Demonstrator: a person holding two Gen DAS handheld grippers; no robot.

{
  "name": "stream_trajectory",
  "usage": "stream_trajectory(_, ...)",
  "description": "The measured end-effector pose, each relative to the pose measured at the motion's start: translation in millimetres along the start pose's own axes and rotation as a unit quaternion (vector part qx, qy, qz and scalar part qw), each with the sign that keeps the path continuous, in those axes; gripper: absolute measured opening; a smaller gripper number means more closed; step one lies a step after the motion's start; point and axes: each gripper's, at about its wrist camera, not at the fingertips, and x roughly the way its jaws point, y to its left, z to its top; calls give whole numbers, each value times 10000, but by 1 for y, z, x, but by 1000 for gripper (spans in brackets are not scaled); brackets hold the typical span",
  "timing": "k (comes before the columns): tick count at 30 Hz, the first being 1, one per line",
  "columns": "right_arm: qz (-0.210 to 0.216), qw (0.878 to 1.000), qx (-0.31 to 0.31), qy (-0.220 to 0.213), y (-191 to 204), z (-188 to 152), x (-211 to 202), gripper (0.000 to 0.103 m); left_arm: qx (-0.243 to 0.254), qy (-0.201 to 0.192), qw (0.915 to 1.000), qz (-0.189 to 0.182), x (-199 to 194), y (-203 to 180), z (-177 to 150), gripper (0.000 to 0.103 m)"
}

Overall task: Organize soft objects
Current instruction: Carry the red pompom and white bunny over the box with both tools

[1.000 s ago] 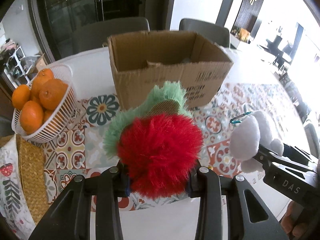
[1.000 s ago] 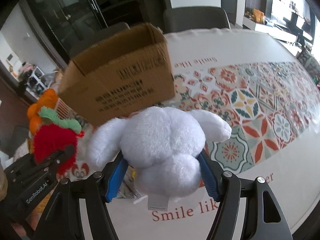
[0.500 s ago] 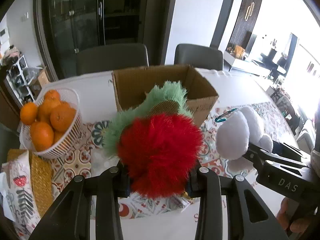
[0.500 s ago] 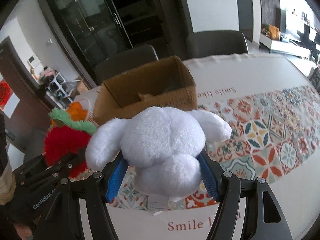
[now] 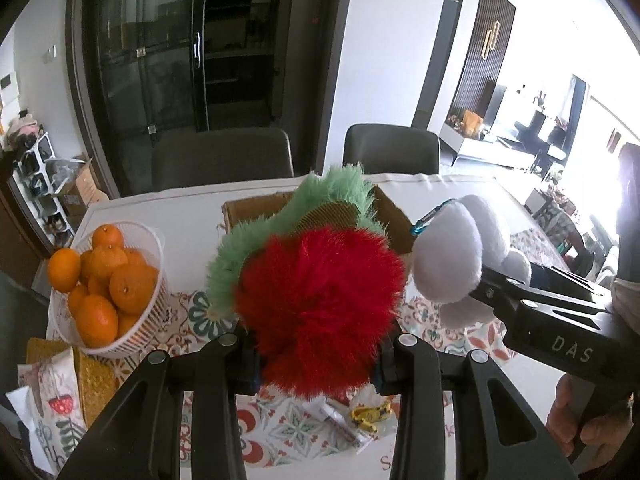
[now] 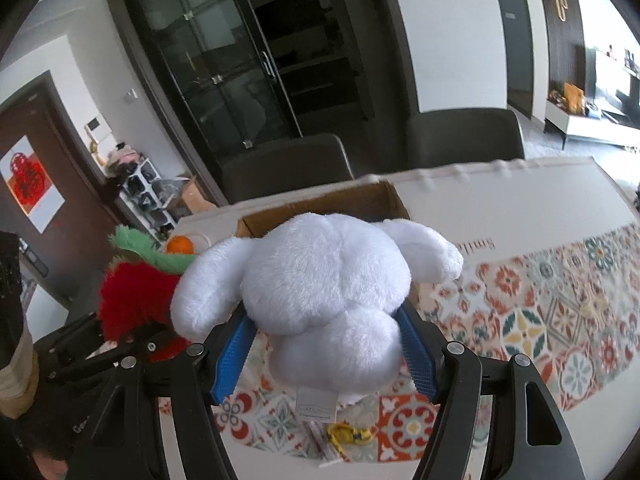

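My left gripper [image 5: 316, 356] is shut on a fluffy red plush with a green leafy top [image 5: 316, 300], held high above the table. My right gripper [image 6: 324, 356] is shut on a white plush animal [image 6: 320, 280], also raised. Each shows in the other view: the white plush [image 5: 452, 260] to the right, the red plush [image 6: 132, 304] to the left. An open cardboard box [image 6: 320, 208] stands on the table behind both plushes; it is mostly hidden behind them in the left wrist view [image 5: 256, 208].
A white basket of oranges [image 5: 108, 280] stands at the left of the table. A woven mat and printed bag [image 5: 52, 384] lie at the front left. Small wrappers [image 5: 364, 416] lie on the patterned tablecloth [image 6: 560, 320]. Two grey chairs [image 5: 224, 160] stand behind the table.
Both grippers have risen well above the table with their plushes. The box and basket now look smaller and lower. The white plush has come closer to the red one.
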Motion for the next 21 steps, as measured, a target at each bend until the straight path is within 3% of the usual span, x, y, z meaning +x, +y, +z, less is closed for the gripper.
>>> stream_trajectory(7,133,9997,-190,-30,0,35,15,69,92,-22,9999,107,11,2,25,38)
stream_trajectory(21,187,9973,-473,529,0,78,80,69,-233,432,9988,73,66,20,48,38)
